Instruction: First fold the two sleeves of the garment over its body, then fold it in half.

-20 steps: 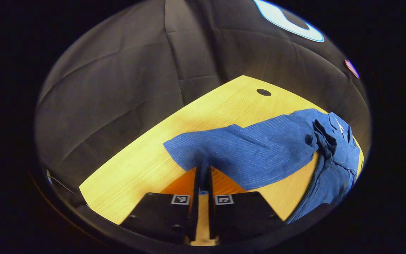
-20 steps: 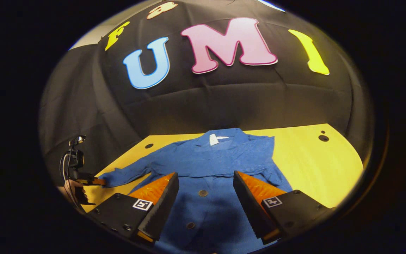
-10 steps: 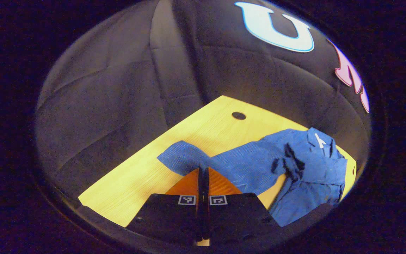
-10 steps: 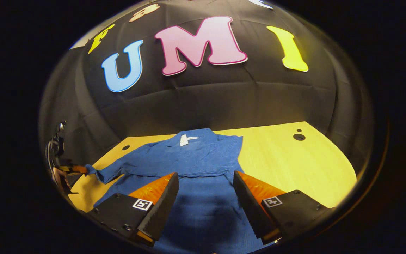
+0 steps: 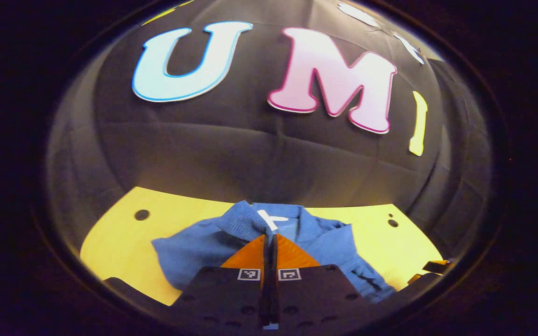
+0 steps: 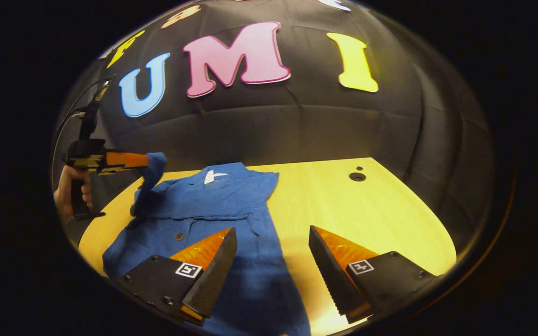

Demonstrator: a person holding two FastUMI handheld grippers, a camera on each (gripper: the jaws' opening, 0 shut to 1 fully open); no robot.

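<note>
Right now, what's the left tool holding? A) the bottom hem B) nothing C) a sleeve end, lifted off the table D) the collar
C: in the right gripper view the left tool is shut on the sleeve, raised above the table beside the garment.

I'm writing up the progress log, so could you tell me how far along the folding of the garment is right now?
One sleeve already looks folded: the garment has no sleeve lying out on its right side. In hand: the left gripper is shut on the other sleeve, lifted above the table beside the body. The right gripper hangs open. Left: laying that sleeve down, then folding in half.
</note>
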